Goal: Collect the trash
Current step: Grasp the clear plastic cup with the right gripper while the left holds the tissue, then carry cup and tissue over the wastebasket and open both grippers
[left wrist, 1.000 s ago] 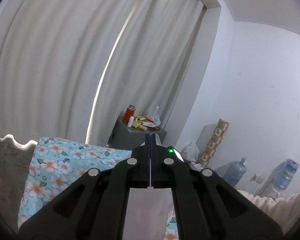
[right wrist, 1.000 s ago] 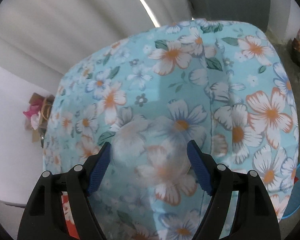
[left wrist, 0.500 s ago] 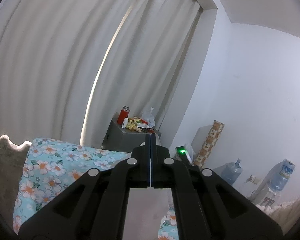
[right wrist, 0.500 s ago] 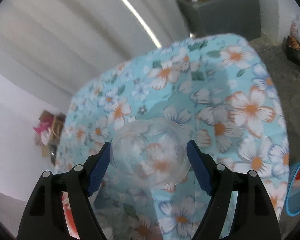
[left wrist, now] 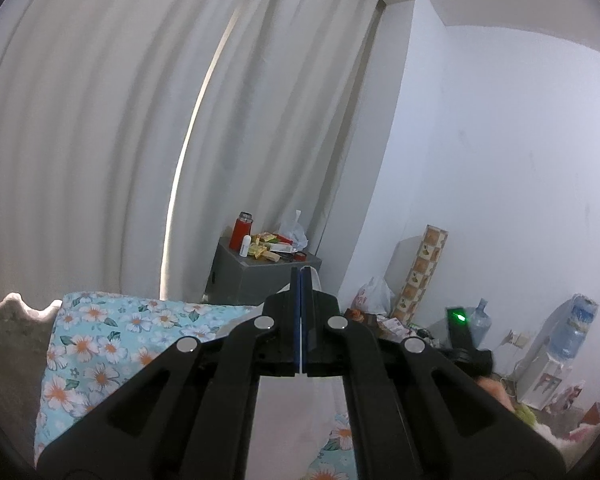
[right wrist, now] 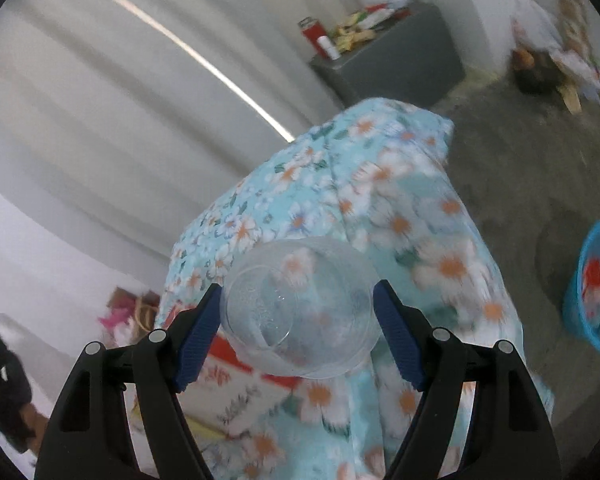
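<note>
Right tongs (right wrist: 298, 322) stand wide at the bottom centre of the right wrist view, their blue pads (right wrist: 199, 340) pressed against both sides of a clear plastic cup (right wrist: 300, 308). That cup sits tilted between them, mouth toward the camera, lifted clear of the bed. Just beyond it, through the middle of the frame, lies the bed (right wrist: 380, 200) under a light blue sheet with white and orange flowers. At the right edge, on the grey floor, a blue bin (right wrist: 596, 284) shows something red inside. Farther off, in the upper right, a grey cabinet (right wrist: 400, 64) carries a red flask (right wrist: 311, 32) and scattered packets, and white curtains (right wrist: 120, 80) fill the upper left.

Left tongs (left wrist: 301, 280) sit at the bottom centre of the left wrist view, pressed fully together with nothing between them. Beside them, lower left, the same flowered bed (left wrist: 100, 332) appears. Behind the tips stands the grey cabinet (left wrist: 244, 280) with the red flask (left wrist: 240, 235). Along the far wall at the right are a tall patterned box (left wrist: 422, 272) and water bottles (left wrist: 572, 328).
</note>
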The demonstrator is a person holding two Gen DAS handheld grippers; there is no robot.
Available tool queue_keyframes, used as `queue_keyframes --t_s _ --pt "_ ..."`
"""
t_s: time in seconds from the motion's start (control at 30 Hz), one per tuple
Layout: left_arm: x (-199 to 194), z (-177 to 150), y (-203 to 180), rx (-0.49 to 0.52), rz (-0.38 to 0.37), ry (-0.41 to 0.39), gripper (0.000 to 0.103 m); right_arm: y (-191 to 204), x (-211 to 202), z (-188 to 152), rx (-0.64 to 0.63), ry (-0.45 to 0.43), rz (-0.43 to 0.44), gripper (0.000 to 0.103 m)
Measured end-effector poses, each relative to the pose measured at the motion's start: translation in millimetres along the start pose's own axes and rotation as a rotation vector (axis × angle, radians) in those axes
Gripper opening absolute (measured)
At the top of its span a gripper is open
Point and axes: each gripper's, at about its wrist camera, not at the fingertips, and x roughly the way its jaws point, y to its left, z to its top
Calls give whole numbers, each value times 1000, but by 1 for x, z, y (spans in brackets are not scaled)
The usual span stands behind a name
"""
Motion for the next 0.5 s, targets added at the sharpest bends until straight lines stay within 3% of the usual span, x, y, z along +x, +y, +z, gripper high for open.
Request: queue_keyframes --t_s 0.5 --pt "8 22 -69 131 -29 -7 0 -64 -74 -45 147 -118 86 74"
